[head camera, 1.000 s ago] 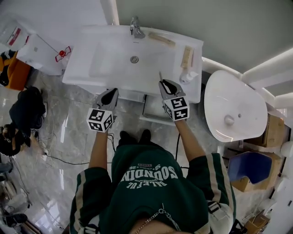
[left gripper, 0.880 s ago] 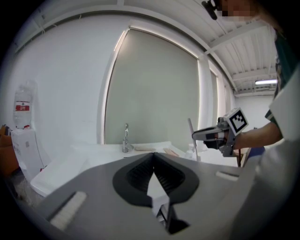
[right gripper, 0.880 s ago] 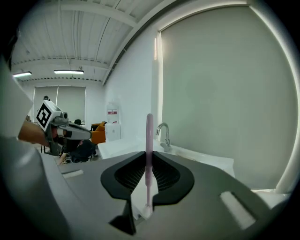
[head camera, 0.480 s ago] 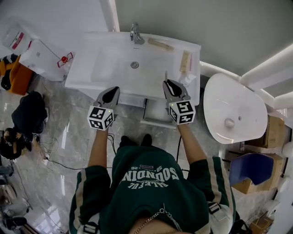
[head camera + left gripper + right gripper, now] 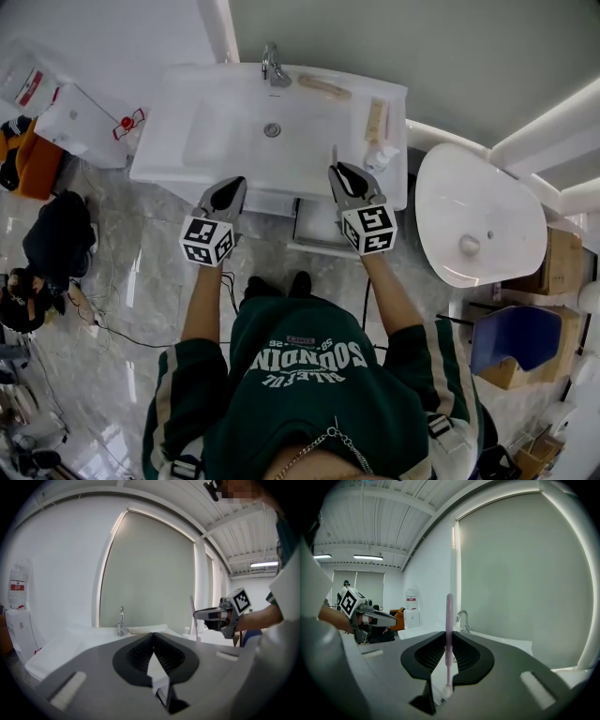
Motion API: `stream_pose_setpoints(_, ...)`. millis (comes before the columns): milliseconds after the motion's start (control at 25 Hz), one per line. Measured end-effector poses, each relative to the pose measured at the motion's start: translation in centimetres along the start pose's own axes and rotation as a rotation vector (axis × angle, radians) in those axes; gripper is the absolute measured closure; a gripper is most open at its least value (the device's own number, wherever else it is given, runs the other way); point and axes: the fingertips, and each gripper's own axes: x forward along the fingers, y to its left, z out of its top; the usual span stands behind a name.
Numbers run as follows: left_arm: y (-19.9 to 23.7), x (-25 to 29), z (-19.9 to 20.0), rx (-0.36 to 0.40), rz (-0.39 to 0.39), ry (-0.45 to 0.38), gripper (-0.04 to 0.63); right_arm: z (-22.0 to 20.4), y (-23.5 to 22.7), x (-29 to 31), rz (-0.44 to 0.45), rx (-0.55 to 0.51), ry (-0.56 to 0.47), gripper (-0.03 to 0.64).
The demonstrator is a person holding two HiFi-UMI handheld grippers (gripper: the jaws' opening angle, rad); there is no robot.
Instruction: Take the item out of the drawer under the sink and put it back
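My right gripper is shut on a thin pink stick that stands upright over the front right edge of the white sink. In the right gripper view the pink stick is clamped between the jaws, its whitish end low in the gap. My left gripper is shut with nothing in it and hovers at the sink's front edge, to the left. Its jaws meet at the tip. The drawer under the sink stands pulled out below my right gripper.
On the sink top are a faucet, two wooden pieces and a small white bottle. A white oval basin stands to the right and a white box to the left. Cables lie on the marble floor.
Both grippers stay in nearly the same place over the sink's front edge. The right one still holds the pink stick upright. The head view has shifted slightly.
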Motion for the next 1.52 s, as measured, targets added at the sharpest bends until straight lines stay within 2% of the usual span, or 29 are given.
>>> stream_pose_setpoints(400, -0.5, 0.2, -0.9, -0.015, -0.020, 0.022, 0.546, -0.4, 0.4, 0.0, 0.003, 0.008, 0.012, 0.565)
stream_pose_setpoints(600, -1.1, 0.0, -2.1, -0.025, -0.036, 0.045, 0.546, -2.3, 0.8, -0.2, -0.001, 0.026, 0.047, 0.566)
stream_pose_setpoints(1160, -2.9, 0.4, -9.3, -0.127, -0.071, 0.164, 0.546, -12.9, 2.4, -0.9, 0.024, 0.042, 0.248, 0.565)
stream_pose_setpoints(1520, -4.6, 0.3, -14.0, -0.184, -0.078, 0.234, 0.546, -21.9, 3.7, -2.1, 0.081, 0.032, 0.430, 0.566)
